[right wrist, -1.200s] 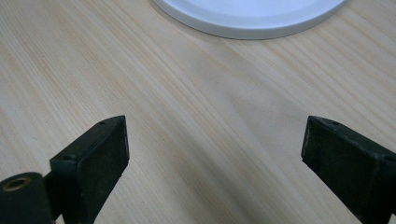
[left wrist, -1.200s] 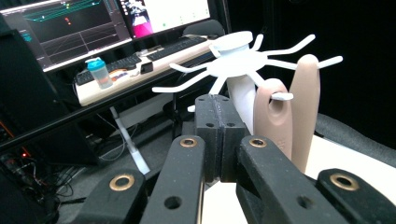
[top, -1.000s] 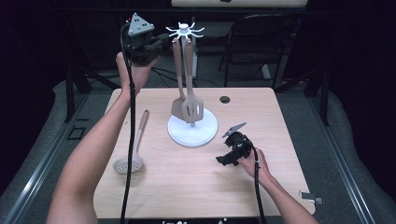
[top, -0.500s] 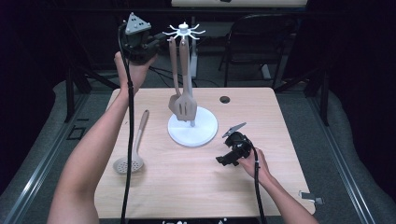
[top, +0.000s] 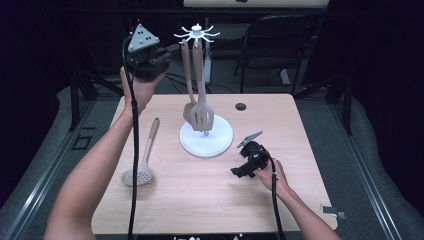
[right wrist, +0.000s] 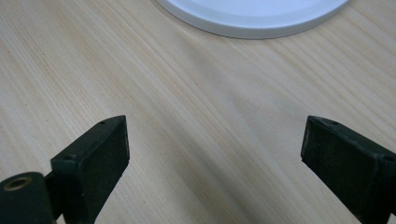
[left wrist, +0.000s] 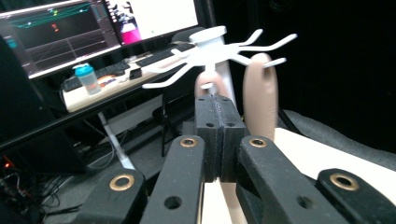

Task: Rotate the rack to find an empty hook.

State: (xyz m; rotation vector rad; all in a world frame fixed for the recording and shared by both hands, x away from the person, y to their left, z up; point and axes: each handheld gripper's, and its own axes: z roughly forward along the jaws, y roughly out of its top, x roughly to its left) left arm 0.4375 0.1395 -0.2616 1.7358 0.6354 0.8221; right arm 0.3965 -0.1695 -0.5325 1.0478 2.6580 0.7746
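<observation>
left gripper [top: 170,52] jaws pressed together, empty, hovering just left of white hook-topped utensil stand [top: 197,34] | 2 beige spatulas [top: 199,112] hanging vertically | right gripper [top: 239,172] jaws apart, resting on table

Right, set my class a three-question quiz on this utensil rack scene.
1. True or false: the left claw is shut, up by the rack's hooks.
2. How many utensils hang from the rack? A one, B two, C three.
3. What lies flat on the table, left of the rack's base?

Key: 1 true. 2 B: a spatula and another behind it. 3 a skimmer spoon.
</observation>
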